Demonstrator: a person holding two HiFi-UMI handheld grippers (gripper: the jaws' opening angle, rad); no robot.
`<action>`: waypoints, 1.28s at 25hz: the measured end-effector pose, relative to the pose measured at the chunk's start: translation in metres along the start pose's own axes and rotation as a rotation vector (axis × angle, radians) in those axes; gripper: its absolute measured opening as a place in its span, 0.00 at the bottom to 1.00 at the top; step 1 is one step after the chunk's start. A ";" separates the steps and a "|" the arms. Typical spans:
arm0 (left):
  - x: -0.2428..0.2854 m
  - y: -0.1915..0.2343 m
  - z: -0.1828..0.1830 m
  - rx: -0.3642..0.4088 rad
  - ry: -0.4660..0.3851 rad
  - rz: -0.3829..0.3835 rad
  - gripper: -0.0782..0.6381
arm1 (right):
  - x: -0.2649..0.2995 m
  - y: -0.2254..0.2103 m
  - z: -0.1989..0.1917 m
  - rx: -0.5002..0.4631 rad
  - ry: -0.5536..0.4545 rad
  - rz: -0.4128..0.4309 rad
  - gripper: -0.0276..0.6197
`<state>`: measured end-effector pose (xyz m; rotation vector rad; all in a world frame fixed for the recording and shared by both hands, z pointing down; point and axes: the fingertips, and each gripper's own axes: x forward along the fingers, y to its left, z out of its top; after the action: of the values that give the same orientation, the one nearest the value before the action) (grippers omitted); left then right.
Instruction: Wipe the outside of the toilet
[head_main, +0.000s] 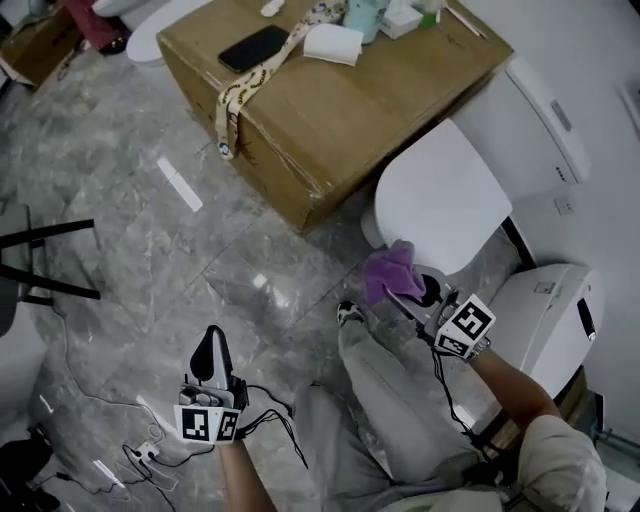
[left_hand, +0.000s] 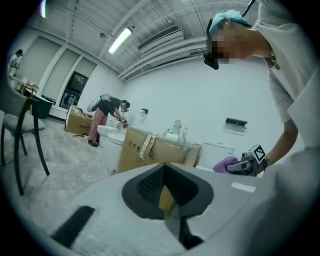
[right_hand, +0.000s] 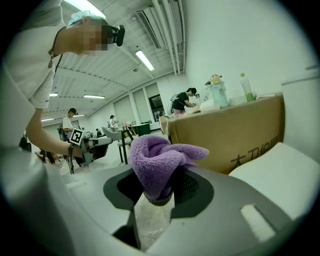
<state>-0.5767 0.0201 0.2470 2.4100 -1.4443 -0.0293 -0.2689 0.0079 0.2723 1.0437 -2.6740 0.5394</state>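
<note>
Standing over a white toilet (head_main: 440, 195) with its lid shut, a person holds a two-jaw gripper in each hand. The right gripper (head_main: 408, 292) is just in front of the lid's near edge. Its jaws are clamped on a bunched purple cloth (head_main: 390, 272), which bulges out past the tips. I cannot tell whether the cloth is touching the toilet or is just short of it. The left gripper (head_main: 212, 352) hangs low over the grey marble floor (head_main: 150, 250), well away from the toilet. Its jaws are closed together with nothing between them. A large cardboard box (head_main: 340, 120) sits tight against the toilet's far side.

The wiping looks about to begin or barely begun.

To do it well:
- The cloth is held as a tight wad, so only a small pad would meet the surface. Pressing until it flattens against the porcelain would cover more with each pass.
- Working from the lid's rim down the curved outer wall, in overlapping strokes, would avoid dragging dirt back over cleaned parts.
- The grip needs to be firm, because a sideways pull on glazed ceramic could tug the cloth free.
- The box leaves little room on that flank, so the gripper would have to be angled there.
</note>
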 end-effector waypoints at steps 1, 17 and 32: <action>-0.011 -0.008 0.022 -0.008 -0.002 0.008 0.12 | -0.009 0.007 0.026 -0.003 -0.009 -0.007 0.26; -0.173 -0.123 0.352 0.033 -0.197 0.084 0.12 | -0.103 0.183 0.366 -0.138 -0.199 0.081 0.26; -0.487 -0.154 0.431 0.079 -0.465 0.580 0.12 | -0.111 0.406 0.432 -0.132 -0.241 0.379 0.25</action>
<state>-0.7616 0.3903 -0.2779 2.0244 -2.3413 -0.4223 -0.4978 0.1729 -0.2609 0.6002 -3.0940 0.3077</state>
